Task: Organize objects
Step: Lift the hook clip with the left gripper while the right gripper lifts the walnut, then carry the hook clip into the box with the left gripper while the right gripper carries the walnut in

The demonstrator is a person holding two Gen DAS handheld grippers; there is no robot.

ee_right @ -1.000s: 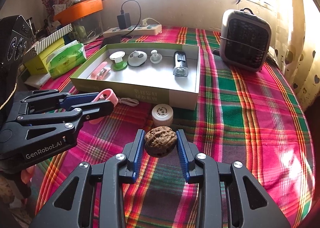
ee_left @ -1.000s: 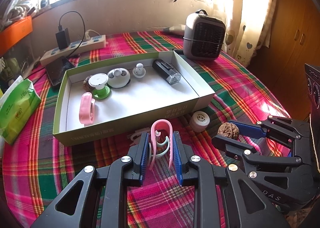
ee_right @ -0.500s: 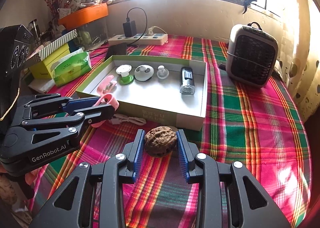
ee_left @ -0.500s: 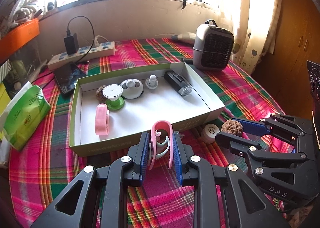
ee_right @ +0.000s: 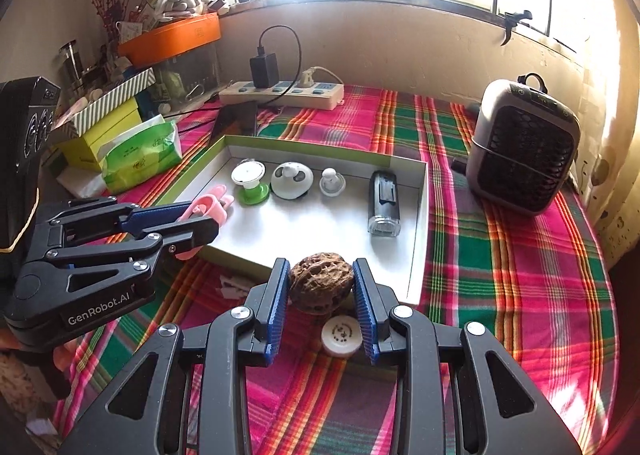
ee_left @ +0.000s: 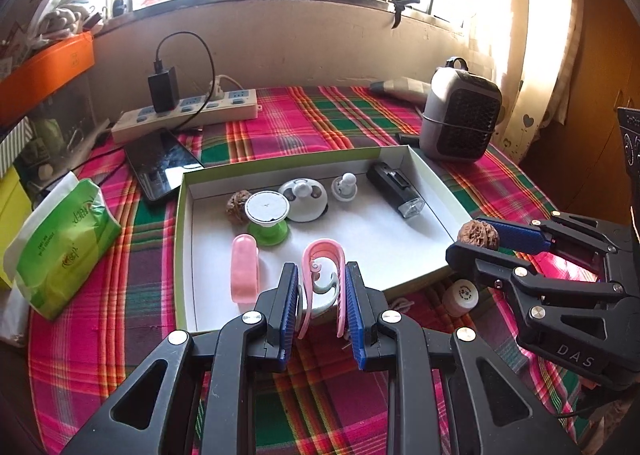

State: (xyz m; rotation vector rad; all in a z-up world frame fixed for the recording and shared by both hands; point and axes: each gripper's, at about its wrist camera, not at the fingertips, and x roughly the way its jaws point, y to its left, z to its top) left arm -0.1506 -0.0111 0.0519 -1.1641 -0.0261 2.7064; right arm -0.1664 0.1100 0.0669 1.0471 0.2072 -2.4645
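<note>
My left gripper (ee_left: 322, 287) is shut on a pink clip (ee_left: 324, 279) and holds it above the near rim of the green-sided box (ee_left: 182, 255). My right gripper (ee_right: 320, 287) is shut on a brown walnut (ee_right: 321, 281), held above the box's near right corner; the walnut also shows in the left wrist view (ee_left: 478, 235). Inside the box lie another pink clip (ee_left: 244, 273), a second walnut (ee_left: 236, 207), a green-based spool (ee_left: 267, 217), a white round case (ee_left: 303, 199), a small white knob (ee_left: 345, 188) and a black flashlight (ee_left: 394, 195).
A small white round cap (ee_right: 341, 335) and a white cord (ee_left: 400, 303) lie on the plaid cloth in front of the box. A grey heater (ee_right: 522, 147) stands at right. A power strip (ee_left: 184, 115), a phone (ee_left: 162, 163) and a green tissue pack (ee_left: 64, 243) are at left.
Both grippers have risen and moved forward with their loads; the pink clip and the walnut now hang over the box's near edge instead of the cloth in front of it.
</note>
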